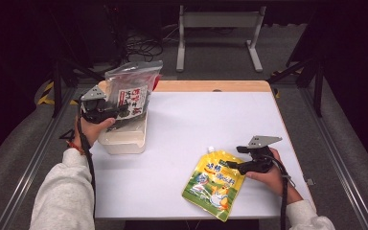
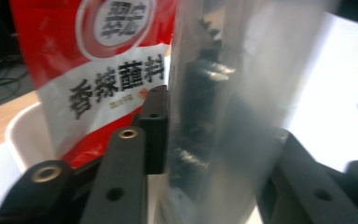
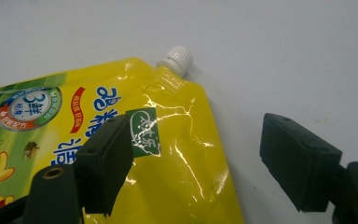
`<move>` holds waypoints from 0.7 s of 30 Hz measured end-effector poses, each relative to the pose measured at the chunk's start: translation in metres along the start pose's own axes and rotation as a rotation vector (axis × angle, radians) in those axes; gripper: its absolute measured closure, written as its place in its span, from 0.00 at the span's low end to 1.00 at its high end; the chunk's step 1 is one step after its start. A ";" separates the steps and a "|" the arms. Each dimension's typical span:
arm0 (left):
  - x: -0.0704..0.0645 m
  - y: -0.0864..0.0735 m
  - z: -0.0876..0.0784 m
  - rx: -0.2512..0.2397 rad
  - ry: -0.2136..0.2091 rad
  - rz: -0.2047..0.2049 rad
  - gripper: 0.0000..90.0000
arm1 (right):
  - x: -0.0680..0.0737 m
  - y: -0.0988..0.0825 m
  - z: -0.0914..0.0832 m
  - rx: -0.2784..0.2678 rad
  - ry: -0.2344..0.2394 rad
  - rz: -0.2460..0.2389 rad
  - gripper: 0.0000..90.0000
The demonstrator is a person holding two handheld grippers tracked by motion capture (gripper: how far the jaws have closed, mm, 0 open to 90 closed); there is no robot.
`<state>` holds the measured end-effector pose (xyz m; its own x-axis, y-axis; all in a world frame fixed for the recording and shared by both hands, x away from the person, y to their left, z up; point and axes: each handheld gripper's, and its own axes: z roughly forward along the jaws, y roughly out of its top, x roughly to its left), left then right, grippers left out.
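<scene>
I have the left gripper (image 1: pixel 106 114) near the far left corner of the bench (image 1: pixel 211 124), its jaws closed across the lower part of a clear bag of dark dried goods (image 1: pixel 132 93), which stands upright in or just above the white bin (image 1: pixel 124 139) at the bench's left edge. In the left gripper view one pad sits flat against the clear film of that bag (image 2: pixel 223 107) and the other jaw disappears behind it, so I read it as a hold on the bag, though on thin film rather than on the contents. A red and white packet (image 2: pixel 107 70) already stands in the bin just behind it. My worry here is that slick film: if the jaws pinch only a fold of plastic, the weight of the contents could slide the bag down or tilt it out over the bin's rim, and a tilt toward the red and white packet could knock that one over too. The right gripper (image 1: pixel 237 165) rests near the bench's near right corner with its jaws wide and nothing between them, one jaw lying over the upper edge of the yellow spouted pouch (image 3: pixel 135 154), which lies flat on the bench with its white cap (image 3: pixel 176 59) pointing toward the far edge. Closing from this angle could simply skate off the glossy surface and push the pouch toward the near edge, where it already lies close to the drop.
</scene>
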<state>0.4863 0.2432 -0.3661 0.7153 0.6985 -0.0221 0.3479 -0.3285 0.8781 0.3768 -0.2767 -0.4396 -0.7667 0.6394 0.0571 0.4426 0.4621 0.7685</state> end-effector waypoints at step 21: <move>0.021 -0.042 0.000 -0.332 -0.076 -0.071 0.80 | 0.006 0.000 0.004 0.013 0.019 -0.016 0.29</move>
<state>0.4869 0.2718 -0.4032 0.7440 0.6585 -0.1133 0.1910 -0.0470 0.9805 0.3741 -0.2700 -0.4414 -0.7826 0.6200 0.0567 0.4356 0.4802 0.7614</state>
